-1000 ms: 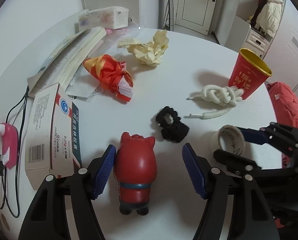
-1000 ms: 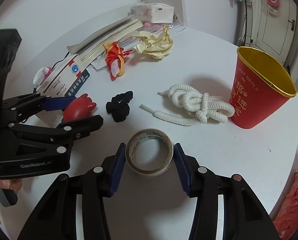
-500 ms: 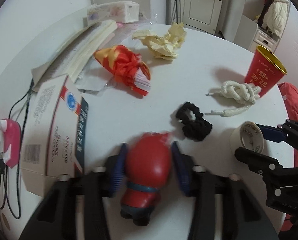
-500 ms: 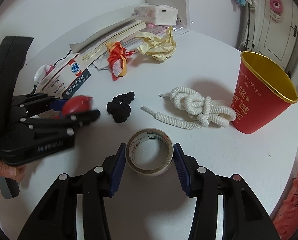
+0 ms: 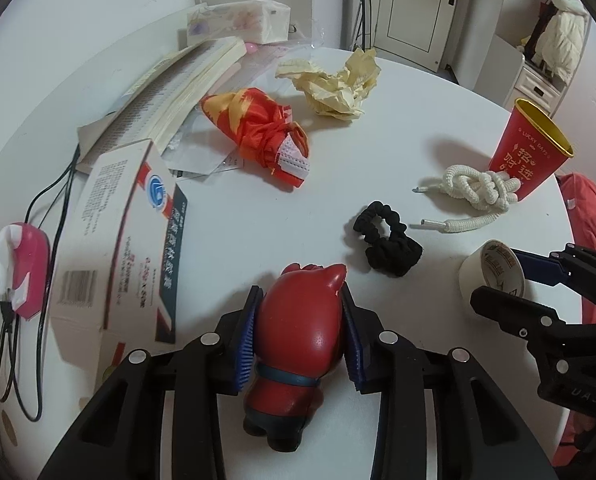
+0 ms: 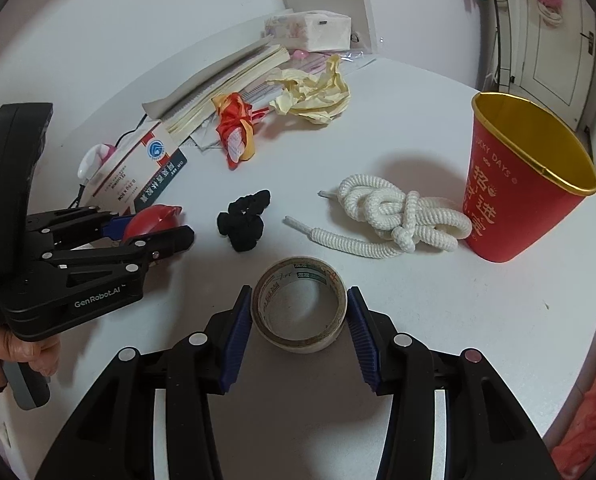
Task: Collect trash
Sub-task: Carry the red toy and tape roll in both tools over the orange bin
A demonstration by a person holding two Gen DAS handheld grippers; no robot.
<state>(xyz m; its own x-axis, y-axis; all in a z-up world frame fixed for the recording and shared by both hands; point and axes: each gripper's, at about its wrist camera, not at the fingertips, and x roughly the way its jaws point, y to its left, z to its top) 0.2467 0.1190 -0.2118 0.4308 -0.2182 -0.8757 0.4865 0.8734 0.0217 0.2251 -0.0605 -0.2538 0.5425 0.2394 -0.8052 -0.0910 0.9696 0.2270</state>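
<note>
Left gripper (image 5: 301,334): blue pads pressed against both flanks of the red pig figurine (image 5: 298,344), narrow gap, firm pinch. The figurine lies on the white counter (image 5: 258,220), snout toward 12 o'clock, feet toward 6.

Right gripper (image 6: 298,330): pads straddle the tape roll (image 6: 299,304). Left pad touches the roll's wall; right pad sits just beside it, contact cannot be told. The roll rests flat on the counter, hole upward. Opening is medium, about the roll's width.

Right wrist view, other items:
- black scrunchie (image 6: 244,220), 11 o'clock of the roll, near.
- knotted white rope (image 6: 397,216), 1 o'clock, touching the base of the red paper cup (image 6: 517,192).
- red cup upright, gold lining, at 2 o'clock near the counter edge.
- crumpled yellow paper (image 6: 313,94), 12 o'clock, far side.
- red-orange wrapper bundle (image 6: 236,128), 11 o'clock, beside the paper.
- medicine box (image 6: 138,172) and stacked books (image 6: 226,88), at 10 to 11 o'clock.
</note>
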